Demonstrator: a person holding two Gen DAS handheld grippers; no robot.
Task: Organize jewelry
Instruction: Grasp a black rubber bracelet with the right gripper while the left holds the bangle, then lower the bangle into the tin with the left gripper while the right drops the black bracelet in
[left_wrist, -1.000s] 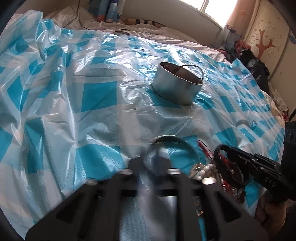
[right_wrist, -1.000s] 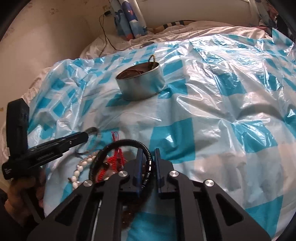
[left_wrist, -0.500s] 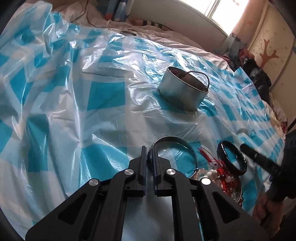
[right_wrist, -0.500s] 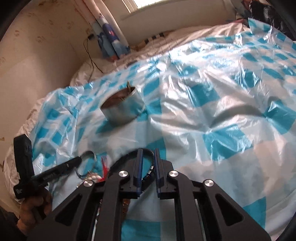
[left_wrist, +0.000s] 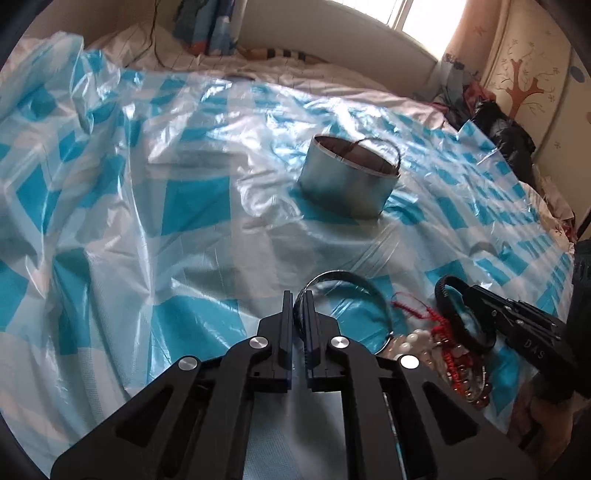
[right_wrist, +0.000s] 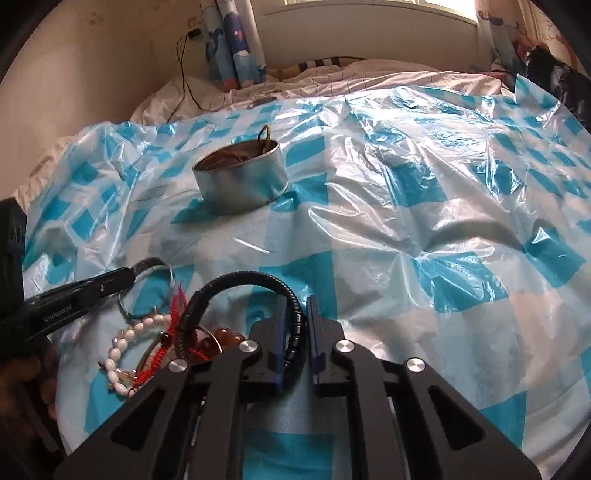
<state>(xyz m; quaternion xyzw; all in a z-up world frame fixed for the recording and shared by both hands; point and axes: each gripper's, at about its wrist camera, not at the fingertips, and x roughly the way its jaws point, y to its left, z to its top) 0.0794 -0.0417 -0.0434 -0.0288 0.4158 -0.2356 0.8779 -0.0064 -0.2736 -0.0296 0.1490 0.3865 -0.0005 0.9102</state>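
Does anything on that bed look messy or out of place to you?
Yes: the loose jewelry lies in a tangled heap on the plastic sheet, white beads, red cord and amber beads knotted together. The round tin sits tilted on the soft bedding, with a dark loop poking over its rim.

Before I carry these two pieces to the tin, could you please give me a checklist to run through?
1. Left hand-held gripper shut on bangle: ok.
2. Right hand-held gripper jaws closing, black bracelet between them: ok.
3. Tin upright, open: ok.
4. Sheet up to tin bare: ok.
5. Black bracelet free of red cord: cannot tell.
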